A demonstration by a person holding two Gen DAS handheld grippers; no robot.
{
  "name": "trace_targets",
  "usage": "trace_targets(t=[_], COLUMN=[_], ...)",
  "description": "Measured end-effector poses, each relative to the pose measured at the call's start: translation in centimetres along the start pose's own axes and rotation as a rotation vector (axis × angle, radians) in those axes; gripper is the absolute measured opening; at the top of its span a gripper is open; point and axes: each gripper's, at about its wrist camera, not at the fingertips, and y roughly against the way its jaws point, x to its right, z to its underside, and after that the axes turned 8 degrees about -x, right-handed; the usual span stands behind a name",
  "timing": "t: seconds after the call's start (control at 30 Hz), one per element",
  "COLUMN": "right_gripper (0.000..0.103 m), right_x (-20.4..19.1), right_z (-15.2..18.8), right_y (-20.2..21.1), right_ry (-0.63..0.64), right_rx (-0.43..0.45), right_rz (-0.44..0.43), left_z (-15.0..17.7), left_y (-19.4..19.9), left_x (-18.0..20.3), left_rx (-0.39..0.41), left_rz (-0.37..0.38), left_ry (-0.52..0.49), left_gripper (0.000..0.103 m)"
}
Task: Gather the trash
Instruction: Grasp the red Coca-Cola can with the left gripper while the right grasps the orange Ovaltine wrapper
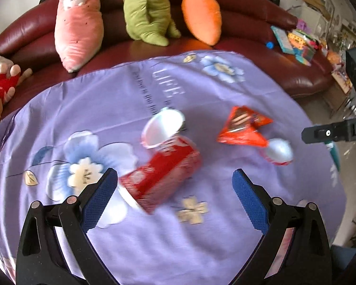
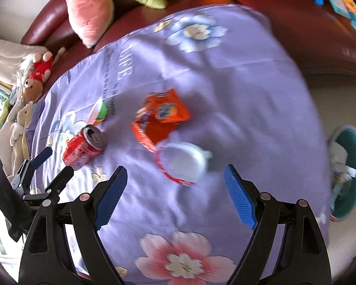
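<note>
A: What is seen on the purple flowered cloth?

B: A red drink can is laid on its side, with its open end pointing far away. It is seen between the wide-apart blue pads of the left gripper, maybe touching the left pad; the picture is too blurry to be sure.

A: And to the right?

B: A crumpled orange snack wrapper is seen, and a white round cup with a red rim just beside it. The cup is found in front of the right gripper, whose pads are spread wide. Nothing is held. A teal bin is seen far right, off the cloth.
</note>
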Motion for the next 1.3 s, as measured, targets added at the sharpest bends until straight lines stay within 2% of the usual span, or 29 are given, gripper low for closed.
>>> trace_targets(t=[0.1, 0.3, 0.37, 0.43, 0.5, 0.67, 0.8, 0.87, 0.93, 0.97, 1.0, 1.07, 1.1, 1.13, 1.17, 1.2, 1.23, 1.3], right_gripper=[0.079, 0.079, 0.079, 0.079, 0.079, 0.079, 0.079, 0.079, 0.078, 0.073, 0.063, 0.056, 0.043, 0.041, 0.036, 0.025, 0.023, 0.016], right_x=[-1.5, -2.3, -2.1, -1.9, -1.8, -1.4, -1.2, -1.1, -1.1, -1.1, -1.2, -1.3, -1.3, -1.3, -1.3, -1.4, -1.5, -1.7], right_z=[-0.7, -2.1, -2.5, -3.0, -3.5, -5.0, -6.1, -6.4, -6.4, -6.3, -6.2, -6.0, -5.9, -5.9, -5.8, -5.8, -5.7, -5.6], right_y=[-1.5, -3.2, -3.5, -3.9, -4.5, -6.2, -7.4, -7.9, -8.5, -8.6, -8.7, -8.8, -8.8, -8.6, -8.4, -8.1, -7.9, -7.3], right_ry=[0.015, 0.003, -0.013, -0.029, -0.044, -0.085, -0.105, -0.110, -0.099, -0.090, -0.074, -0.060, -0.055, -0.051, -0.046, -0.033, -0.026, -0.013], right_rx=[-0.028, -0.041, -0.038, -0.034, -0.033, -0.028, -0.012, -0.010, -0.008, -0.006, -0.004, -0.006, -0.005, -0.003, 0.000, 0.001, 0.004, 0.020], right_rz=[-0.007, -0.009, -0.011, -0.017, -0.026, -0.037, -0.043, -0.060, -0.078, -0.076, -0.076, -0.086, -0.090, -0.092, -0.096, -0.097, -0.095, -0.091], left_z=[0.3, 0.5, 0.6, 0.8, 1.0, 1.3, 1.1, 0.8, 0.5, 0.3, 0.1, -0.2, -0.3, -0.3, -0.3, -0.2, -0.2, 0.0], left_y=[-0.9, -3.3, -3.7, -4.1, -4.1, -4.1, -4.1, -4.2, -4.2, -4.3, -4.5, -4.7, -5.0, -5.2, -5.3, -5.3, -5.4, -5.4], left_x=[-1.3, -1.4, -1.0, -0.6, -0.1, 0.4, 0.8, 1.1, 1.2, 1.2, 1.4, 1.6, 1.7, 1.9, 2.1, 2.3, 2.5, 2.9], left_rx=[-0.022, -0.046, -0.047, -0.064, -0.053, -0.051, -0.048, -0.046, -0.035, -0.034, -0.037, -0.042, -0.048, -0.049, -0.049, -0.050, -0.056, -0.054], left_rz=[-0.001, -0.004, 0.003, 0.050, 0.053, 0.119, 0.127, 0.121, 0.102, 0.097, 0.092, 0.090, 0.092, 0.097, 0.102, 0.107, 0.110, 0.106], left_ry=[-0.013, -0.048, -0.059, -0.066, -0.072, -0.032, -0.019, -0.023, -0.023, -0.024, -0.026, -0.026, -0.025, -0.026, -0.027, -0.029, -0.031, -0.030], left_gripper=[0.097, 0.096, 0.069, 0.061, 0.061, 0.061, 0.064, 0.075, 0.082, 0.083, 0.083, 0.083, 0.083, 0.083, 0.081, 0.075, 0.064, 0.063])
